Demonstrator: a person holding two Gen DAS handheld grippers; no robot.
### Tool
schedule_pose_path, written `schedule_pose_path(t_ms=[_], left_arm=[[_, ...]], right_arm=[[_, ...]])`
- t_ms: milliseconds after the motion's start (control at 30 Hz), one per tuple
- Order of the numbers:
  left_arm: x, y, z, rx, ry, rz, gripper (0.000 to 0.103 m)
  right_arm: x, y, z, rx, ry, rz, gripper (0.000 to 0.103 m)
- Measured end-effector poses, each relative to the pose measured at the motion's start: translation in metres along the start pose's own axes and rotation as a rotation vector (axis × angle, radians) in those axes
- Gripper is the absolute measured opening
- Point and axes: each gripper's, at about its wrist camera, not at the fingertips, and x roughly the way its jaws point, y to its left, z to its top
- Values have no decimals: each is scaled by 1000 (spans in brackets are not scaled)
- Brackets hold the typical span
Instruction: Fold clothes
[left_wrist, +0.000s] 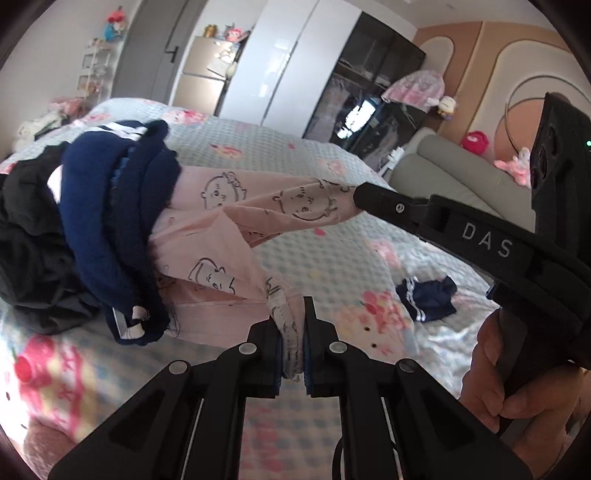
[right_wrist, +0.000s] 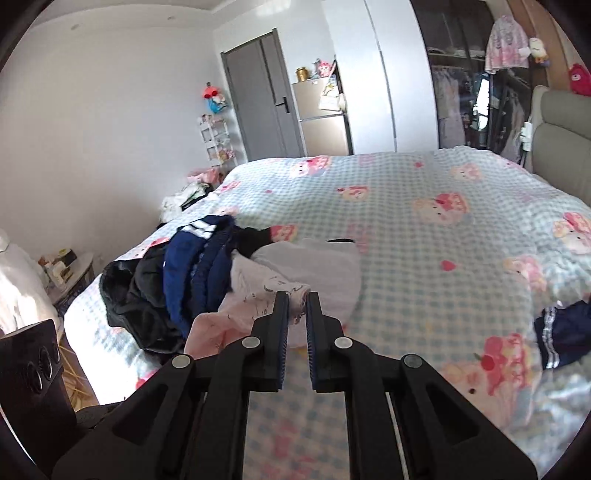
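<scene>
A pink garment with cartoon prints (left_wrist: 221, 236) is lifted off the bed between both grippers. My left gripper (left_wrist: 293, 325) is shut on its lower edge. My right gripper (right_wrist: 296, 295) is shut on another edge of the same pink garment (right_wrist: 258, 295); it also shows in the left wrist view (left_wrist: 360, 195) holding the cloth at the upper right. A pile of navy and black clothes (left_wrist: 92, 221) lies on part of the pink garment, at the left of the bed (right_wrist: 177, 280).
The bed has a checked blue blanket with pink prints (right_wrist: 424, 240). A small navy garment with white stripes (left_wrist: 428, 297) lies on it to the right (right_wrist: 561, 332). A grey headboard (left_wrist: 443, 173), wardrobe and door stand beyond. A nightstand (right_wrist: 70, 273) is at the left.
</scene>
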Motion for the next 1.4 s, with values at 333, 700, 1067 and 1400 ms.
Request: schedule_pose_path(t_ms=[333,700,1067,1400], left_arm=[[57,-70,-76,64,212,-110,9],[16,37,-86,-52,183,107,42],[40,52,-81,42,212,181,41],[103,33,-65,108,235,118,41]], right_arm=[[-16,-81,-55,96,191,-4,22],[101,-69,-139,239,505,217,81],[102,-69,-112,131,264,-33,6],[-38,-171,-103,267,139,-302,9]])
